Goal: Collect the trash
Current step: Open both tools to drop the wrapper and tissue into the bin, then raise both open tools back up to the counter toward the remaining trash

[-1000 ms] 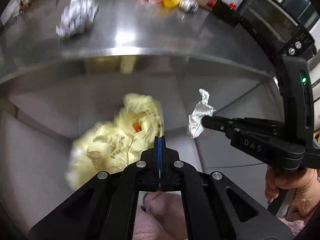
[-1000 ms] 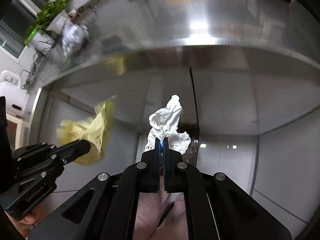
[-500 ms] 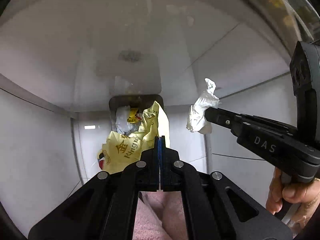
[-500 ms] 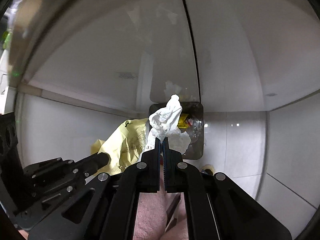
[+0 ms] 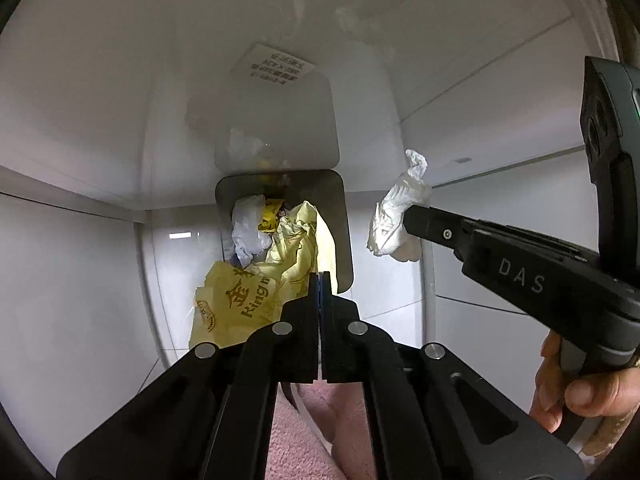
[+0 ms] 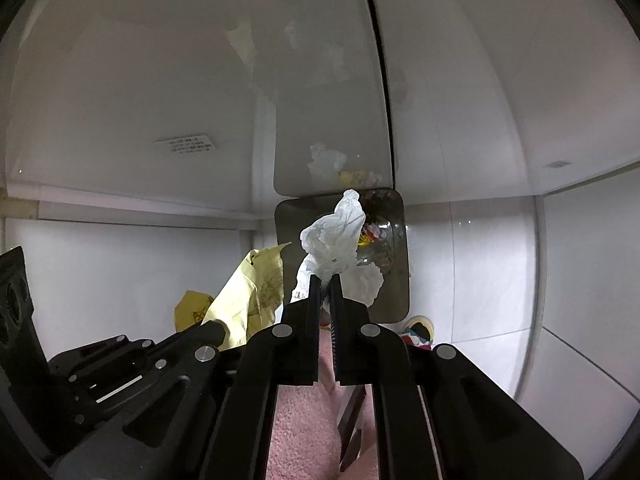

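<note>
A dark trash bin (image 5: 343, 216) stands on the floor below, with crumpled white and yellow scraps inside. My left gripper (image 5: 320, 274) is shut on a crumpled yellow plastic bag (image 5: 248, 296) that hangs over the bin's near left side. My right gripper (image 6: 325, 277) points down at the bin (image 6: 400, 280) with a white tissue (image 6: 336, 236) still caught between its tips; its jaws are opening, with a narrow gap showing. In the left wrist view the right gripper (image 5: 408, 216) carries the tissue (image 5: 396, 216) just right of the bin.
White cabinet fronts rise behind the bin, one with a small label (image 5: 280, 66). Pale floor tiles surround it. A person's hand (image 5: 568, 392) grips the right tool's handle. A colourful shoe (image 6: 418, 328) and fuzzy pink fabric (image 6: 296, 420) sit below the grippers.
Both grippers have come down from the steel counter's edge to just above the bin, each carrying its trash. The counter has left view. The right jaws have parted slightly.
</note>
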The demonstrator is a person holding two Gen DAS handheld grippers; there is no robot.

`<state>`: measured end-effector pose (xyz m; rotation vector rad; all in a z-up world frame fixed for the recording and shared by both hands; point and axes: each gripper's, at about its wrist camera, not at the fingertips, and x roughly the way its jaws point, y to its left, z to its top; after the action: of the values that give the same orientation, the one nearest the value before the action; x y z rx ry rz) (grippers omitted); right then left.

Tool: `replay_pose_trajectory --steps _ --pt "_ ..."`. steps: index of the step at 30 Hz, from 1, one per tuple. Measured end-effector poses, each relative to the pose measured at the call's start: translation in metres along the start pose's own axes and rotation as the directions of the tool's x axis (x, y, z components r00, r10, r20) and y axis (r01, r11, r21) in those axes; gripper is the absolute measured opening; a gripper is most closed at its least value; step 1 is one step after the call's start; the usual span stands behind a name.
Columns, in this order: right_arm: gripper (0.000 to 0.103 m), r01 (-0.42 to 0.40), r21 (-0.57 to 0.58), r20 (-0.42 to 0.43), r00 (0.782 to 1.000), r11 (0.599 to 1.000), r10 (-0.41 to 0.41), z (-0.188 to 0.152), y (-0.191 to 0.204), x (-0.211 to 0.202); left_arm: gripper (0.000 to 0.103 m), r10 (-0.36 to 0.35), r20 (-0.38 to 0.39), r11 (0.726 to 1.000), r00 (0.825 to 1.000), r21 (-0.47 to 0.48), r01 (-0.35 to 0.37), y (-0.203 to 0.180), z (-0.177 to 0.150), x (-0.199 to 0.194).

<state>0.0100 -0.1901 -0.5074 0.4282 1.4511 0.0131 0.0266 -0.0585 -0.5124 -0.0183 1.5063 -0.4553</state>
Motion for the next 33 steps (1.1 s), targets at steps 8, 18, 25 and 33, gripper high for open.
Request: replay_pose_trajectory --steps 8,18,25,33 --pt "0.031 0.003 0.013 0.015 1.000 1.000 -0.004 0.005 0.005 -0.005 0.027 0.012 0.023 1.000 1.000 -0.003 -0.012 0.003 0.002 -0.010" --pt "0.097 0.028 -0.007 0.075 0.997 1.000 -0.027 -0.002 0.005 -0.041 0.073 0.071 0.099 0.997 0.993 0.014 -0.073 0.004 -0.004 -0.049" --pt "0.099 0.021 -0.046 0.124 0.992 0.999 -0.016 -0.006 0.008 -0.091 0.095 0.077 0.193 0.996 0.978 0.040 -0.086 -0.004 -0.012 -0.109" --pt "0.099 0.022 -0.094 0.276 0.961 0.995 0.005 -0.004 0.027 -0.187 0.095 0.062 0.313 0.993 0.948 0.079 -0.091 -0.030 -0.014 -0.193"
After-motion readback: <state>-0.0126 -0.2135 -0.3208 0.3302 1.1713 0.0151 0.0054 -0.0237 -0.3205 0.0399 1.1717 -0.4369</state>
